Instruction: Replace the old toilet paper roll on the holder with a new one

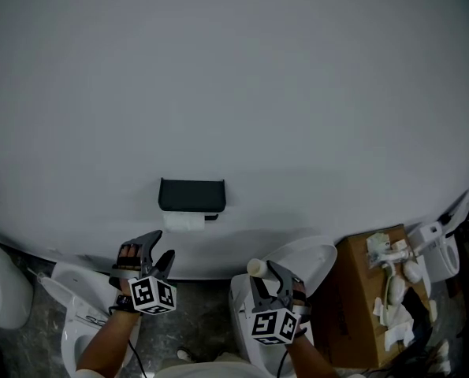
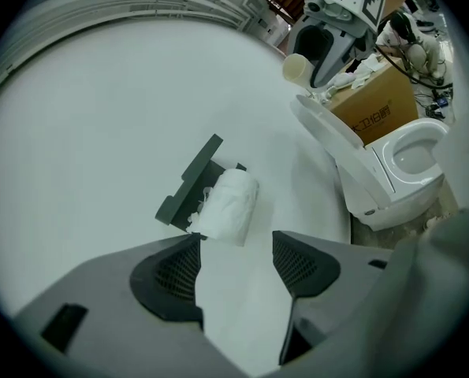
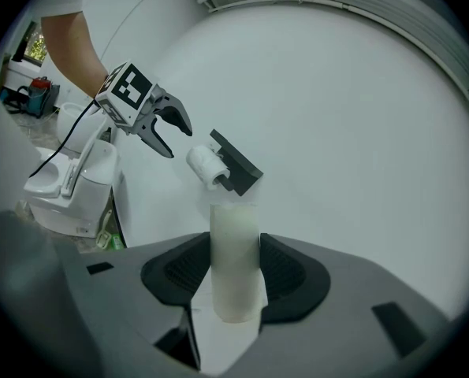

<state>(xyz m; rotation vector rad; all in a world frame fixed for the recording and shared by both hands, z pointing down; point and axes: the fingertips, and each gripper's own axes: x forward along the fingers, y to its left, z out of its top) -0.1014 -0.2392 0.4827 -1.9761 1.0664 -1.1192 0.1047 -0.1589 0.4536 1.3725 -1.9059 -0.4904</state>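
Low in frame, below the holder (image 1: 191, 194) and roll (image 1: 184, 222), we hold the left gripper (image 1: 157, 251) spread empty and the right gripper (image 1: 272, 274) pinching 1 pale tube (image 3: 234, 246).

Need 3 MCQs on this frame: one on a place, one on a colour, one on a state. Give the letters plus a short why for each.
1. Where is the holder mounted?
A. on the wall
B. on a toilet lid
C. on a cardboard box

2. What colour is the holder?
A. white
B. dark
C. red

3. What state is the right gripper in?
A. open and empty
B. shut on a pale cylinder
C. out of view

Answers:
1 A: the holder sits on the bare wall, with a roll hanging under it.
2 B: it shows dark against the pale wall in all three views.
3 B: the right gripper view shows both pads pressing the cylinder's sides.
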